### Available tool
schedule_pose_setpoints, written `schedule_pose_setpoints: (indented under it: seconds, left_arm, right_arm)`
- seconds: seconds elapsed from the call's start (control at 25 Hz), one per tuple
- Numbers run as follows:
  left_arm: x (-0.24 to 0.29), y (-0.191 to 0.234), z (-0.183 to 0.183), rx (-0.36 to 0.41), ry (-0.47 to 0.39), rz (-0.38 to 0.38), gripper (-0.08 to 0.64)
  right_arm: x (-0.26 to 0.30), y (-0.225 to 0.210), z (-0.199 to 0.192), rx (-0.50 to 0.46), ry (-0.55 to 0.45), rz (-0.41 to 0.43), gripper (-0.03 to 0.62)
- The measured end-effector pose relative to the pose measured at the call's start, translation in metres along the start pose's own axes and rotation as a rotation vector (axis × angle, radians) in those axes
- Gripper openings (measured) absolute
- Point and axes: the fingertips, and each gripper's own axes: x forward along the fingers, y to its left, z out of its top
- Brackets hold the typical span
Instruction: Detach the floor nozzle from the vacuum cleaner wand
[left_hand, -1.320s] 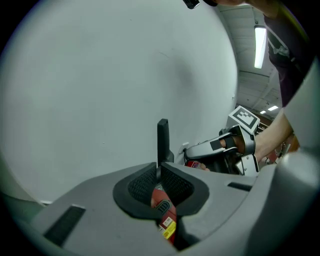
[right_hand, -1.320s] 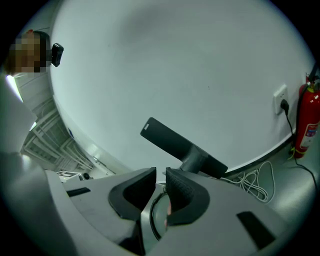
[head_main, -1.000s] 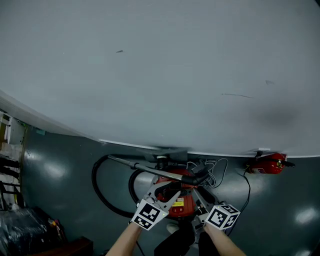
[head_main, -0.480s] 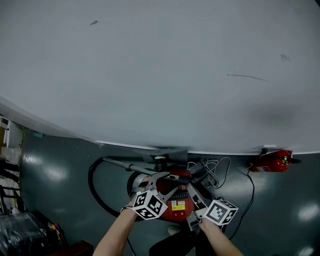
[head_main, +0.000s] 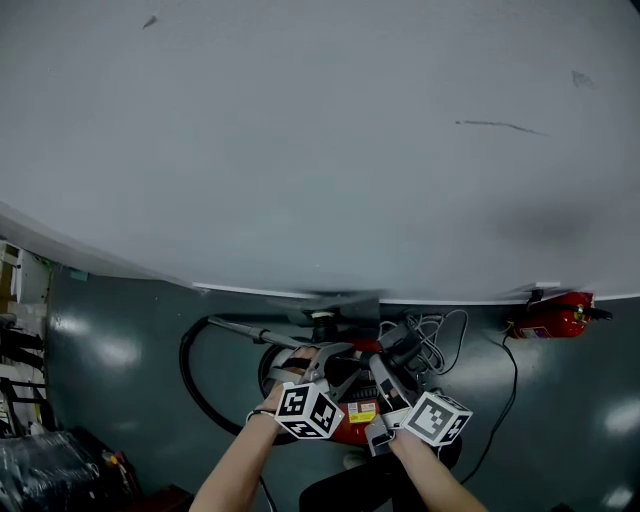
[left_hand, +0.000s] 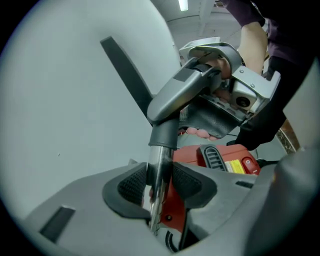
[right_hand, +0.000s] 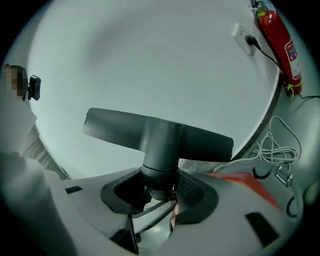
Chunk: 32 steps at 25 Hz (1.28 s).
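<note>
The dark grey T-shaped floor nozzle stands against the white wall, and its neck fills the gap of my right gripper. That gripper's jaws are closing, with both pads on the neck. The chrome wand runs between the pads of my left gripper, whose jaws are also closing and touch the tube on both sides. Up the wand, the grey collar leads to the right gripper, with the nozzle head behind it. In the head view both grippers sit close together over the wand.
The red vacuum canister lies on the dark floor under both grippers, its black hose looping to the left. A coiled white cable lies to the right. A red fire extinguisher stands by the wall.
Both grippers have sunk toward the red canister and drawn closer together. The left gripper has rolled, and the wand's end has come lower with them.
</note>
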Motion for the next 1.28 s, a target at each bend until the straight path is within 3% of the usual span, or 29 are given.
schedule_pose_setpoints:
  seconds: [0.08, 0.2, 0.24, 0.4, 0.76, 0.84, 1.0, 1.16, 1.28]
  left_arm:
    - [0.0, -0.001, -0.001, 0.001, 0.014, -0.027, 0.158]
    - [0.0, -0.001, -0.001, 0.0, 0.024, -0.042, 0.156]
    - [0.0, -0.001, -0.001, -0.003, 0.023, -0.039, 0.156]
    - [0.0, 0.0, -0.001, -0.011, 0.024, -0.027, 0.156]
    - [-0.005, -0.001, 0.003, -0.036, 0.045, 0.003, 0.159]
    - [-0.012, -0.005, 0.01, -0.078, 0.035, 0.009, 0.244]
    - [-0.045, -0.008, 0.039, -0.202, -0.025, 0.052, 0.255]
    - [-0.097, 0.001, 0.079, -0.431, -0.125, 0.143, 0.253]
    - [-0.15, 0.014, 0.108, -0.617, -0.202, 0.259, 0.252]
  right_arm:
    - [-0.001, 0.002, -0.001, -0.096, 0.004, -0.014, 0.189]
    - [-0.002, 0.019, -0.005, -0.449, 0.042, -0.023, 0.187]
    - [-0.004, 0.023, -0.004, -0.471, 0.04, -0.006, 0.187]
    - [-0.017, 0.018, 0.028, -0.262, -0.04, 0.027, 0.187]
    - [-0.031, 0.026, 0.044, -0.238, -0.022, 0.045, 0.187]
    - [-0.036, 0.034, 0.045, -0.233, -0.007, 0.055, 0.187]
    - [-0.048, 0.064, 0.054, -0.241, 0.022, 0.079, 0.187]
    - [-0.069, 0.109, 0.069, -0.259, 0.051, 0.106, 0.187]
    - [-0.088, 0.15, 0.08, -0.279, 0.086, 0.13, 0.187]
